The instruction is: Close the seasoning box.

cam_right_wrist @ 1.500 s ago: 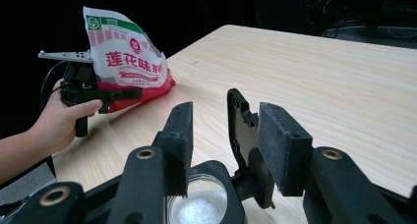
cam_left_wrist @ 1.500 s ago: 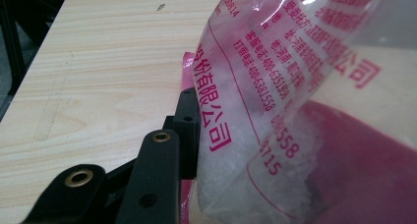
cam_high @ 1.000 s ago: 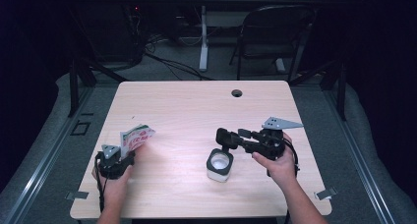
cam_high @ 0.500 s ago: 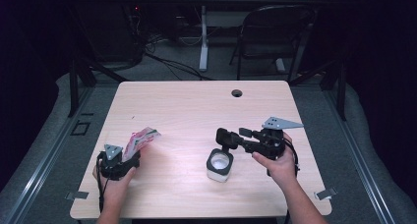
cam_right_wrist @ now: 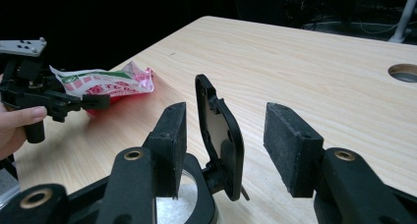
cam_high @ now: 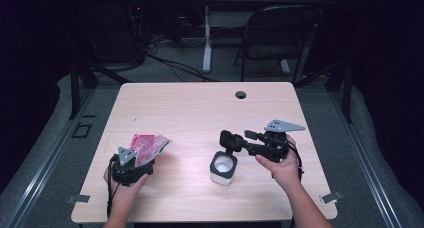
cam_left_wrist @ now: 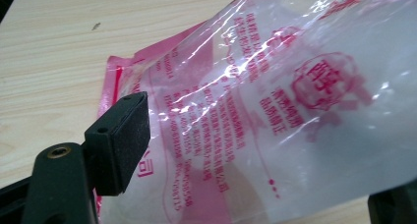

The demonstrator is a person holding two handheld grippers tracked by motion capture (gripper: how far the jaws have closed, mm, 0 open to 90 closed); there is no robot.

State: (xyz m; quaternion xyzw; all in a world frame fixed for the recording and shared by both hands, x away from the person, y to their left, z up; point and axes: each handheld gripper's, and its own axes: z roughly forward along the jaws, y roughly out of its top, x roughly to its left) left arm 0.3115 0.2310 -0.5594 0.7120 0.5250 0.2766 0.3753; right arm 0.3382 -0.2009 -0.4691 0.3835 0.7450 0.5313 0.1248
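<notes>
A: Opening up, the left tongs (cam_high: 141,160) have just let go of that pink-printed plastic pouch (cam_high: 148,144); it's lying on the counter (cam_high: 200,113), loose between the spread jaws.

B: And the right tongs (cam_high: 231,140)?

A: Jaws just widened too, straddling the white jar's (cam_high: 223,168) flipped-up lid (cam_right_wrist: 220,135), gripping nothing. Pouring looks finished.
</notes>
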